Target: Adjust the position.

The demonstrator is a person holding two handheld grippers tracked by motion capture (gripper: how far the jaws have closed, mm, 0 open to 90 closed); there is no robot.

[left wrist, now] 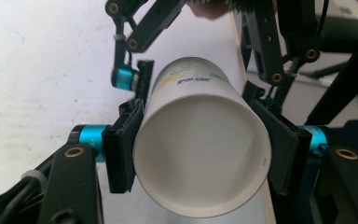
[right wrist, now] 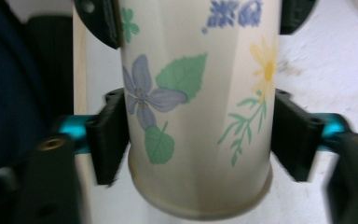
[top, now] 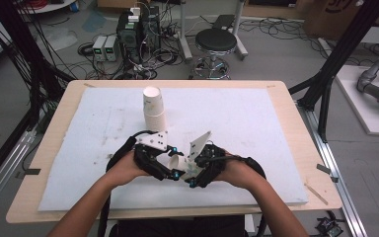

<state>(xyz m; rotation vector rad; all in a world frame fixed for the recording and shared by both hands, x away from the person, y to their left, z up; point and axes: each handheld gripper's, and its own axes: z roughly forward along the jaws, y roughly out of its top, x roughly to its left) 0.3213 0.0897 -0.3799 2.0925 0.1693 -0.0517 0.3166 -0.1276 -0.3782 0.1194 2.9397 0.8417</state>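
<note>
The paper cup (top: 174,160) hangs on its side just above the near middle of the white mat (top: 256,123), between both hands. The left gripper (left wrist: 200,149) clamps it near the rim; the right gripper (right wrist: 199,135) has let go, its pads just clear of the flowered wall. A stack of cups (top: 153,107) stands behind. The wooden table (top: 54,128) sits in a cabled workshop with a stool (top: 216,42).

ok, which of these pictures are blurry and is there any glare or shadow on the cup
Right gripper view: soft and smeared, the cup and the black fingers blurred at their edges. Left gripper view: sharper on the cup's rim, the near arms at the bottom out of focus, soft shade inside the cup, no glare. High view: even light, fairly sharp, the cup stack pale and slightly washed out.
</note>
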